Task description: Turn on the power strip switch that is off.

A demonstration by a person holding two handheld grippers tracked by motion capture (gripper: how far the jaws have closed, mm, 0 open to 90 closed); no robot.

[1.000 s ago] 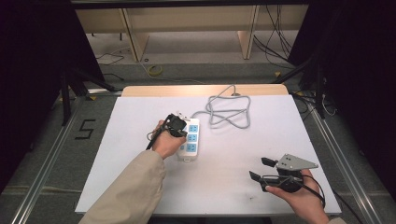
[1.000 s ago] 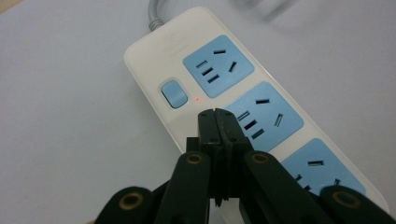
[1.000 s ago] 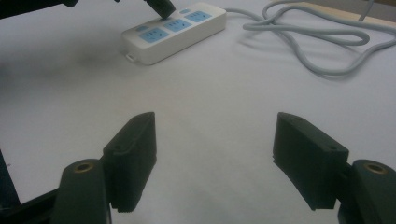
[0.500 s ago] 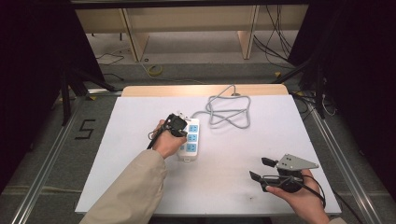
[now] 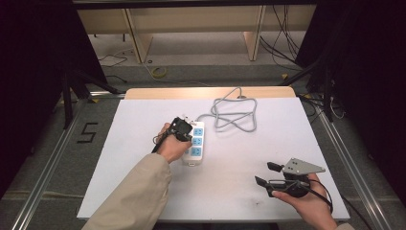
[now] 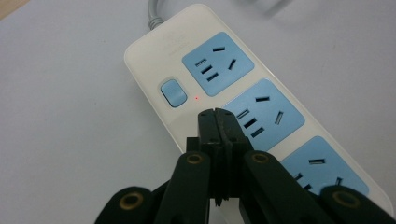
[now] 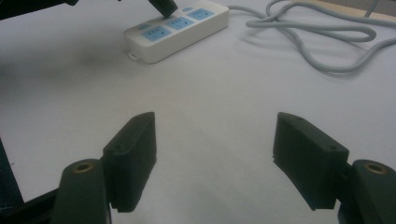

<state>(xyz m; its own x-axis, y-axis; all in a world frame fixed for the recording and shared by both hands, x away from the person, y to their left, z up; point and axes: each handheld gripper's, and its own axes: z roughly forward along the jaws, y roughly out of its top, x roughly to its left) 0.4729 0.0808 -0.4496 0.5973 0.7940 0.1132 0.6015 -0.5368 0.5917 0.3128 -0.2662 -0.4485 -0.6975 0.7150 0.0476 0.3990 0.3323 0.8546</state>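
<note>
The left gripper (image 5: 184, 130), its black jaws pressed together with nothing between them, hangs over a white power strip (image 5: 193, 143) near the middle of the white bench (image 5: 143, 120). In the left gripper view, the closed tips of that gripper (image 6: 218, 121) sit just above the strip's casing (image 6: 154, 60), a little below the blue switch (image 6: 173, 93) and a small red indicator light (image 6: 196, 98), and beside the middle of three blue sockets (image 6: 264, 114). Whether the tips touch the plastic cannot be told. The strip lies flat, its long side running away from the person, and a grey cable (image 5: 234, 115) leaves its far end and lies in loose loops on the bench toward the far edge. The person's left hand (image 5: 170, 146), in a tan sleeve (image 5: 139, 191), holds the gripper from the strip's left side.

The right gripper (image 5: 270, 175) is held low over the near right part of the bench, well apart from the strip, with a grey three-cornered plate (image 5: 300, 166) on top. Its jaws stand wide apart and hold nothing; in the right gripper view, bare white bench shows between its two black fingers (image 7: 133, 149), with the power strip (image 7: 177, 30) and the looped cable (image 7: 317, 39) lying farther off.
</note>
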